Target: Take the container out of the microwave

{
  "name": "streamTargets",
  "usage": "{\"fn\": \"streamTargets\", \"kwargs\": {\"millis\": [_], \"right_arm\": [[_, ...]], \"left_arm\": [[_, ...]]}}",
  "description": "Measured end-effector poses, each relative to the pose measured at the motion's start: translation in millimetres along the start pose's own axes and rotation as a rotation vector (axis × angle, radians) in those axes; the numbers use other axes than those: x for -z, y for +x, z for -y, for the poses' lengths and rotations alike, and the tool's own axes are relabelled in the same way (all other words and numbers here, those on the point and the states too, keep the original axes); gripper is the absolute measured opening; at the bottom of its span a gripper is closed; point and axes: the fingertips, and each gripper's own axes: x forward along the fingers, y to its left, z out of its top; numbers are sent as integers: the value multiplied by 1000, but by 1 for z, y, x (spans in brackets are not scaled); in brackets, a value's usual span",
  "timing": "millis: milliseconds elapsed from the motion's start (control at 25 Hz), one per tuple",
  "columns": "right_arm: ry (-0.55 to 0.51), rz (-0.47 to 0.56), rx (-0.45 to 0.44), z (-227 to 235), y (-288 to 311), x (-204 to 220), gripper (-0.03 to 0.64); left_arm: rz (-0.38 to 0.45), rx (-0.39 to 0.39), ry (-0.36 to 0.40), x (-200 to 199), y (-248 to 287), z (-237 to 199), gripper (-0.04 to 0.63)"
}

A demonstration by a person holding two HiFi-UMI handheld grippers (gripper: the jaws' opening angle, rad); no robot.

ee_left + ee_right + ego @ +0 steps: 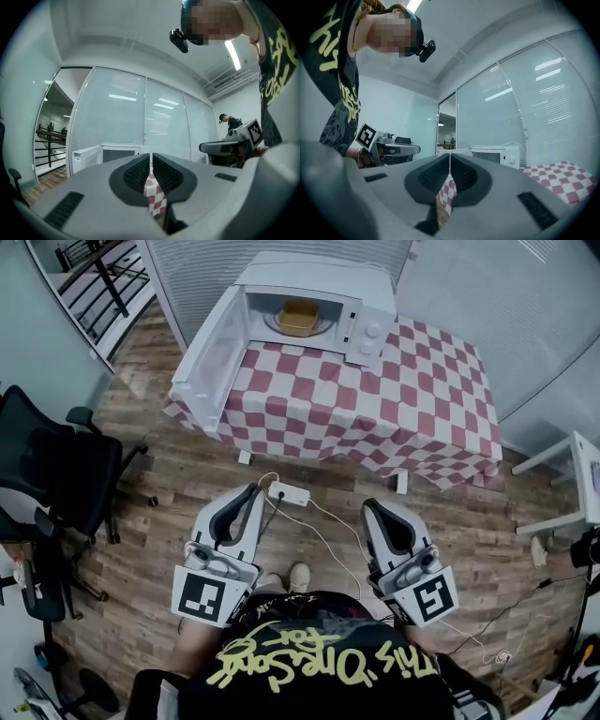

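Container (298, 318) sits inside the open microwave (314, 273) on the worktop (394, 399), well apart from the left gripper (251, 493) and right gripper (371, 507) — fingers together, empty. Reaching in like that could shove it deeper.

Glossy white microwave (314, 306); checked cloth tablecloth (412, 399); matt wood-plank floor (169, 484).
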Motion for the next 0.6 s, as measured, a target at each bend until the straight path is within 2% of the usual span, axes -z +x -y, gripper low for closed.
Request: {"fn": "streamTargets", "kwargs": {"millis": [120,360,480,600], "right_arm": [[-1,10,-10,2,-1,-1,11],[1,8,-37,4,-1,2,11],[12,5,-46,2,0,3,11],[13,4,-51,4,1,4,11]], "left_arm": [[6,1,37,1,1,1,23],[5,-34,19,0,-2,3,23],[0,-36,61,5,-4,1,23],[0,-39,66,6,-3,0,23]]}}
